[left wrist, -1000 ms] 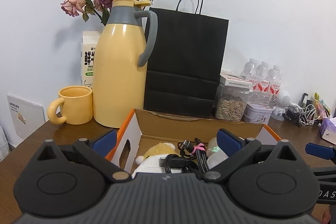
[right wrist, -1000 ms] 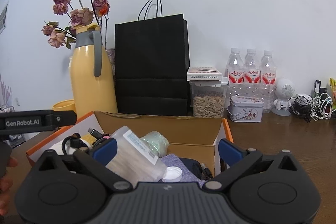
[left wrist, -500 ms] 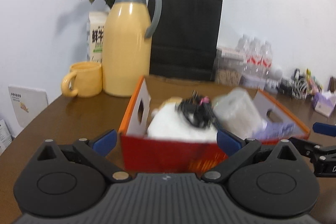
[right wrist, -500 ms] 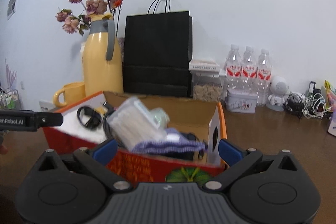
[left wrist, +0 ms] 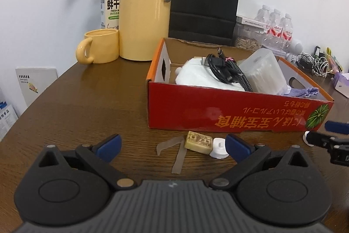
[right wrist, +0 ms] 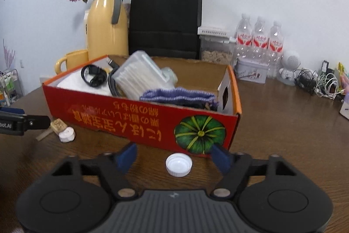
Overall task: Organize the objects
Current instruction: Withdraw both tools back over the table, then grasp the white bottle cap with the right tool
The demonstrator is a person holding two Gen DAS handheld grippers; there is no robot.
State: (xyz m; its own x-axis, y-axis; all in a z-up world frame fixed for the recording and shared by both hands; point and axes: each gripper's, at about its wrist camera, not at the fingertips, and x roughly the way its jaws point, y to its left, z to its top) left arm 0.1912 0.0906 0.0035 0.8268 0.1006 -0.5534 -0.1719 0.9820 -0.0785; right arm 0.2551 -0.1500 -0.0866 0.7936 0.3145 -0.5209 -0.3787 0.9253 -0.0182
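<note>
Grippers low over brown wooden table [left wrist: 91, 88], near red cardboard box [left wrist: 218, 110] of oddments.

Left wrist view: left gripper [left wrist: 172, 144] wide open, holding nothing; between its tips, tan paper strip [left wrist: 178, 154], small yellowish printed block [left wrist: 199, 142], small white stopper [left wrist: 218, 148]; box just beyond. Right wrist view: right gripper [right wrist: 173, 156] closing, not gripping; white plastic bottle cap [right wrist: 178, 164] between blue pads [right wrist: 127, 156], untouched; pumpkin-printed box front right behind, yellow thermos jug [right wrist: 106, 25] and black paper bag [right wrist: 165, 19] at back.

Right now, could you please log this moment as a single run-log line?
left hand-held gripper: open, empty | right hand-held gripper: closing around white bottle cap | red cardboard box: on table, filled
</note>
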